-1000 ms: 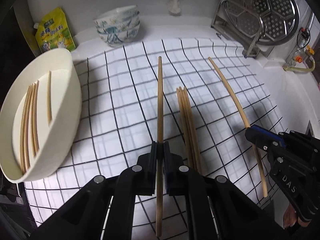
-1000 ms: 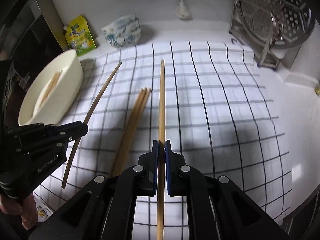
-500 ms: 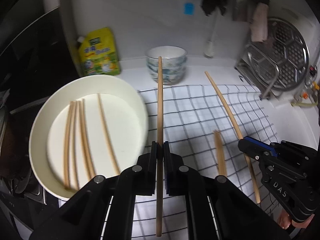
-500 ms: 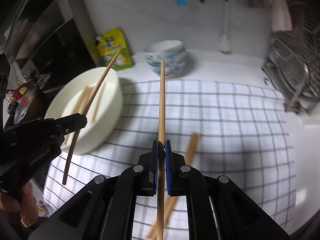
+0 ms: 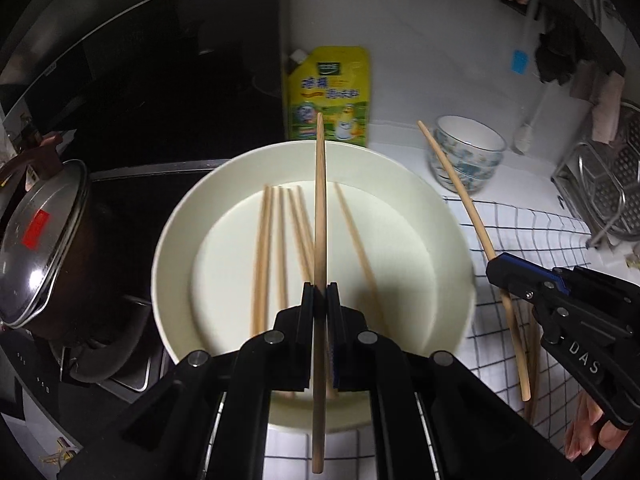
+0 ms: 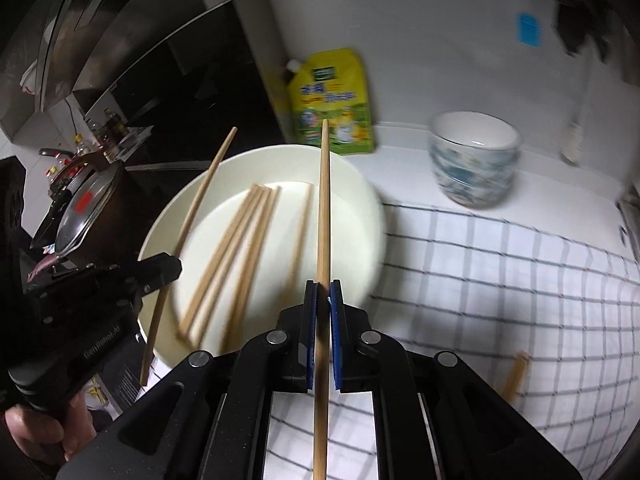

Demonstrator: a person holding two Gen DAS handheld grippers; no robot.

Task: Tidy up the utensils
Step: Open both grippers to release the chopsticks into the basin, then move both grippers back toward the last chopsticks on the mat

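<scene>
Dim, uneven light: the white wall from twelve to three o'clock is brightest, nine to eleven nearly black. Fisheye bends the edges. Motion blur smears the white basin and checked cloth.

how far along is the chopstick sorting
Done: several chopsticks already lie in the white bowl. In hand: the left gripper and right gripper are each shut on one chopstick over or near the bowl, not yet released. Left: a few loose chopsticks remain on the checked cloth.
</scene>
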